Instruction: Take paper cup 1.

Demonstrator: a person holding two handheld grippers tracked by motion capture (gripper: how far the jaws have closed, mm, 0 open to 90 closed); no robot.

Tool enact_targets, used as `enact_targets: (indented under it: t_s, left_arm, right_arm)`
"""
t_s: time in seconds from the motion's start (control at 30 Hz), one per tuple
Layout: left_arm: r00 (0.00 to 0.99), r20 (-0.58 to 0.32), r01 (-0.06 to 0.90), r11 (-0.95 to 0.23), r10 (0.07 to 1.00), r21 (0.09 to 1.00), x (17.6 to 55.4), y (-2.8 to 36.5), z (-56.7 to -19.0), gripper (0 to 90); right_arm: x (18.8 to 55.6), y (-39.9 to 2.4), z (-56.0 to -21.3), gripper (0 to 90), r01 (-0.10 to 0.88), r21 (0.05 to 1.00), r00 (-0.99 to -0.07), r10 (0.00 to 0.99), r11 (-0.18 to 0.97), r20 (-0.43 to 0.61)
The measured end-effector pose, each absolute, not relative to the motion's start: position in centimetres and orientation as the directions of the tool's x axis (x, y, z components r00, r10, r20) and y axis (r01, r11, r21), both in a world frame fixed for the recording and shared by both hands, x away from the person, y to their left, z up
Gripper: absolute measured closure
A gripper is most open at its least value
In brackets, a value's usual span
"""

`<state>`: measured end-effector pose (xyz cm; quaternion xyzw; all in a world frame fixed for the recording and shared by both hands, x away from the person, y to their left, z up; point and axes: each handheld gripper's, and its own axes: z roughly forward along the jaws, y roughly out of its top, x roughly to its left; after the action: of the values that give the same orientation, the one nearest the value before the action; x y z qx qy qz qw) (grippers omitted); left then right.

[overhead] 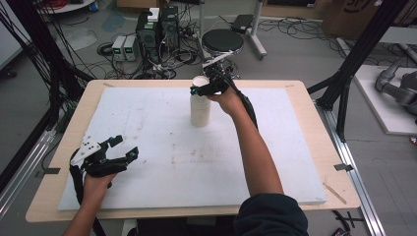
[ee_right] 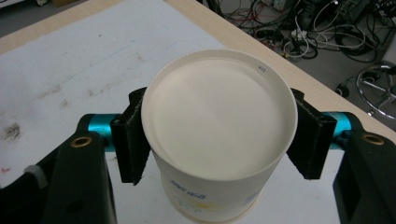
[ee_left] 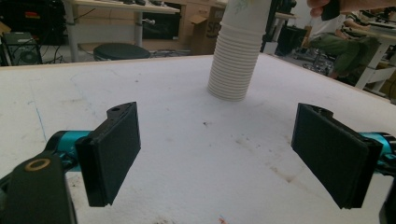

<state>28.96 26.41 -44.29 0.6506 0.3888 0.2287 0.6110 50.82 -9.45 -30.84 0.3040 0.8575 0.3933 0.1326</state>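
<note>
One tall stack of white ribbed paper cups [overhead: 200,105] stood far-centre on the table [overhead: 305,142]. Right gripper [overhead: 210,88] fingers clamped the smooth round top cup [ee_right: 219,130]. Left gripper [overhead: 120,149] fingers gaped wide, empty, near-left.

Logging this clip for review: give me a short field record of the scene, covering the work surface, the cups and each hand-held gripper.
surface: white board on a wooden table
cups: one tall stack of paper cups, bottoms up, toward the far side of the board
top cup: between the right pads, which press its sides
right hand-held gripper: at the top of the stack, shut on the top cup
left hand-held gripper: open, holding nothing, near the board's front left corner
</note>
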Motion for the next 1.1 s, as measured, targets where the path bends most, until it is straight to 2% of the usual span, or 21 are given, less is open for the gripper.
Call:
enact_targets:
  t_s: [0.4, 0.77, 1.1]
  left_arm:
    - [0.603, -0.175, 0.226, 0.044, 0.778, 0.973, 29.0, 26.1, -44.3, 15.6]
    - [0.614, -0.172, 0.225, 0.038, 0.770, 0.974, 28.8, 25.8, -44.3, 15.6]
    - [0.640, -0.175, 0.232, 0.029, 0.748, 0.972, 28.7, 25.4, -44.2, 15.6]
  right_arm:
    - [50.1, -10.6, -28.0, 34.2, 0.384, 0.811, -0.783, 0.622, 0.442, 0.032]
    - [47.5, -13.1, -23.8, 34.7, 0.296, 0.866, -0.775, 0.631, 0.402, -0.028]
    - [44.3, -16.9, -23.3, 34.7, 0.272, 0.879, -0.782, 0.623, 0.392, -0.036]
